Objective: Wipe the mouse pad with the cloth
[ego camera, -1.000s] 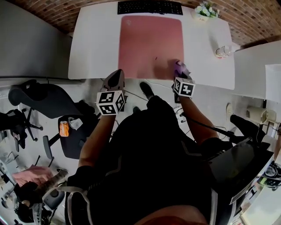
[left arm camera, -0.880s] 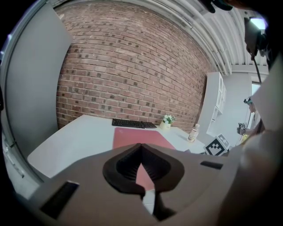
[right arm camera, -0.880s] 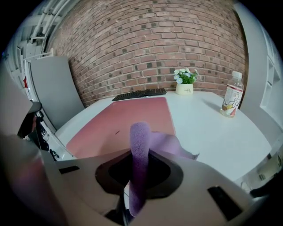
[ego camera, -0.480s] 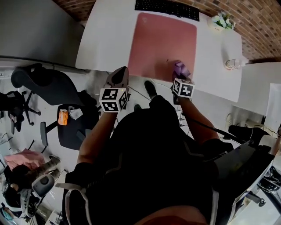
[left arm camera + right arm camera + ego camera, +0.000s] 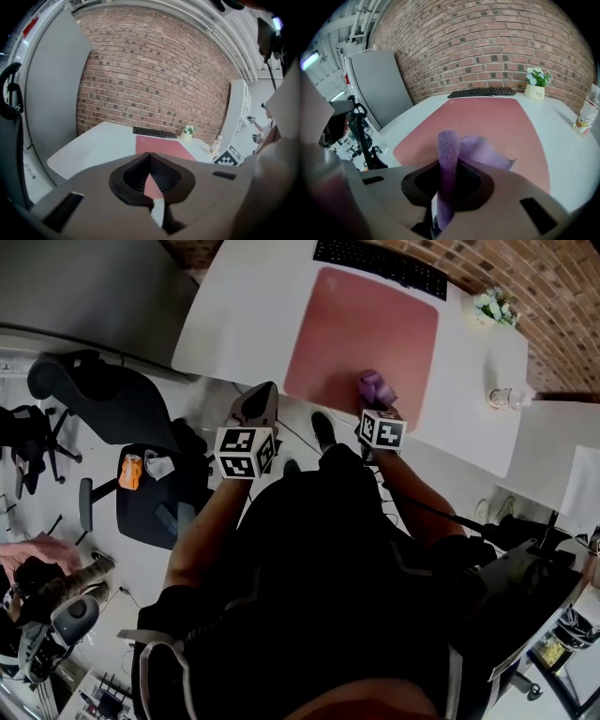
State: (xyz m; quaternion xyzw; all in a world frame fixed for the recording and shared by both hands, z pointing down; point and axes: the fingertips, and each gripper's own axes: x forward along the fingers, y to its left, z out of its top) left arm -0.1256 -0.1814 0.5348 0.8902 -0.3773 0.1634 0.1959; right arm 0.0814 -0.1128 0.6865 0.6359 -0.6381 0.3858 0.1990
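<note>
A white desk [image 5: 239, 315] is seen against a brick wall, and a black office chair [image 5: 94, 395] is parked on the floor to its left. Most of the desk's middle is covered by a pink mouse pad [image 5: 366, 329], with a black keyboard [image 5: 380, 263] set along its far edge. The left gripper [image 5: 255, 395] is held by the desk's near edge, left of the pad; its jaws are seen pressed together with nothing between them. The right gripper [image 5: 372, 401] is held over the pad's near edge, towards the right corner, and its jaws are clamped on a purple cloth [image 5: 375, 385]. One fold of the cloth is pinched upright between the jaws while the rest is spread forward above the pad; whether it touches the pad cannot be told. A small bottle [image 5: 504, 397] and a pot of flowers [image 5: 495, 307] are placed on the desk right of the pad.
</note>
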